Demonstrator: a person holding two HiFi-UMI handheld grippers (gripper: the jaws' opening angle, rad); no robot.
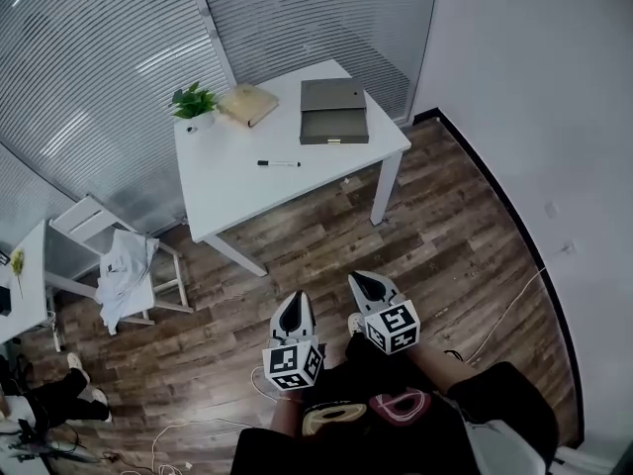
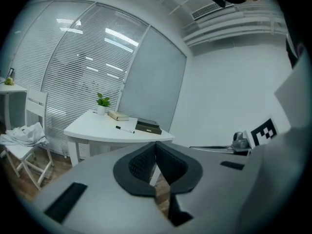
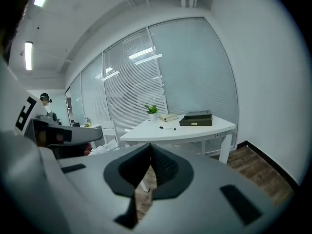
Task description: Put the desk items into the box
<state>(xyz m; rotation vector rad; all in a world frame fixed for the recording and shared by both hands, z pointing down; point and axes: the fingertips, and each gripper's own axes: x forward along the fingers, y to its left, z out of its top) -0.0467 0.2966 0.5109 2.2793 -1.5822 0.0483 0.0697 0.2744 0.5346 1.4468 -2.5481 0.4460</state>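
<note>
The left gripper (image 1: pixel 295 303) and right gripper (image 1: pixel 369 285) hang low and close in. Their fingers (image 2: pixel 140 164) are pinched together on nothing, since the worktop (image 1: pixel 247 194) is well apart across the floor (image 1: pixel 435 255). On it the pen (image 1: pixel 279 163) lies nearest. Behind sit the box (image 1: pixel 334 110), closed and likely needing opening first, the book (image 1: pixel 247 104) and the plant (image 1: pixel 195 103).
</note>
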